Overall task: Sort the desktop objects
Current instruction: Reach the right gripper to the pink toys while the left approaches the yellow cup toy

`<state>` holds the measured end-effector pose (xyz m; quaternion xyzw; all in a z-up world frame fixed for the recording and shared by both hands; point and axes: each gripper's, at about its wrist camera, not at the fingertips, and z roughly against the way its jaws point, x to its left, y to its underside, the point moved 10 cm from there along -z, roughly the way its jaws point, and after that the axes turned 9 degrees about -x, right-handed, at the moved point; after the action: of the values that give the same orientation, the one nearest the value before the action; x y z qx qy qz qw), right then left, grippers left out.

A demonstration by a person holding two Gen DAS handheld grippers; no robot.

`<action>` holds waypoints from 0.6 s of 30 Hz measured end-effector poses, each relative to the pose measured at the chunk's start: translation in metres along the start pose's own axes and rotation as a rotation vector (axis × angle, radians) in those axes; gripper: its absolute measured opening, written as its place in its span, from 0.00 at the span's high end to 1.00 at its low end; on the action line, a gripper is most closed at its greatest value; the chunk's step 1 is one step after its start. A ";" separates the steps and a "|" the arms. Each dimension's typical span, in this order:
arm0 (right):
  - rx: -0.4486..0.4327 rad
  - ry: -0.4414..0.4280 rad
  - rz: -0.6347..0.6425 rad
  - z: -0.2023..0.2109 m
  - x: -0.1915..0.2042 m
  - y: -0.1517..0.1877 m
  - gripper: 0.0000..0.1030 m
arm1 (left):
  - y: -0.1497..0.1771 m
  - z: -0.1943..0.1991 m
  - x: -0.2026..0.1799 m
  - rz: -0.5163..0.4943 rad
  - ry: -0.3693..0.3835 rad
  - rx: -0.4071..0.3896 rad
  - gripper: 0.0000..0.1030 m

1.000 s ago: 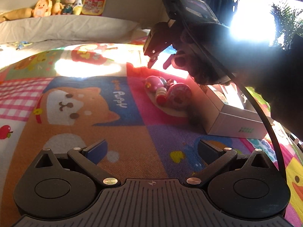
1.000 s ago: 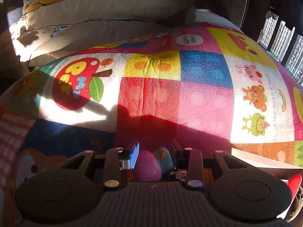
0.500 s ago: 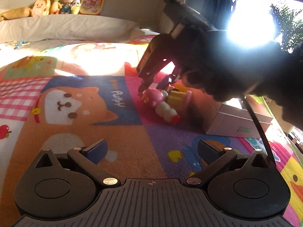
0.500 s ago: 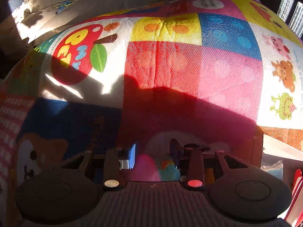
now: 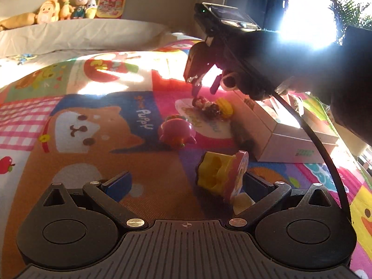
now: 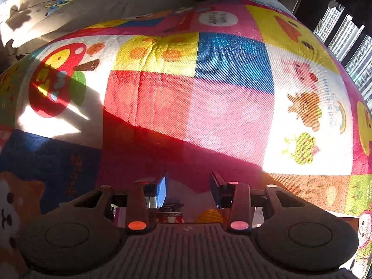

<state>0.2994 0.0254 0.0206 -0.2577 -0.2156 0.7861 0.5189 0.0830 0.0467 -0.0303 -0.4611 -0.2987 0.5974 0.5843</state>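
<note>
Hovering your right gripper [image 5: 204, 88] over the small figure [image 5: 207, 105] — jaws parted, empty — for pickup; left gripper [image 5: 186, 183] waits open.

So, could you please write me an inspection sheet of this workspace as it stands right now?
Surface: patchwork cartoon play mat, part sunlit, part shadowed.
Job's things: pink round toy lying on the mat; yellow-and-pink toy close by the left fingers; small figure and yellow piece beside the white box.
Clutter: nothing seen.
Grippers: left hand-held gripper open, empty; right hand-held gripper over the small figure, open, holding nothing.
Cables: black cable trailing from the right hand-held gripper.
Surroundings: plush toys on a ledge, bright window, plant.
</note>
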 end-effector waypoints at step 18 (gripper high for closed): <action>0.081 -0.349 0.067 0.104 0.045 0.095 0.78 | 0.000 0.003 -0.004 -0.014 0.015 -0.011 0.00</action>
<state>0.1523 0.0244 0.0354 -0.1032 -0.2620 0.8438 0.4568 0.0798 0.0439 -0.0279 -0.4666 -0.3006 0.5881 0.5883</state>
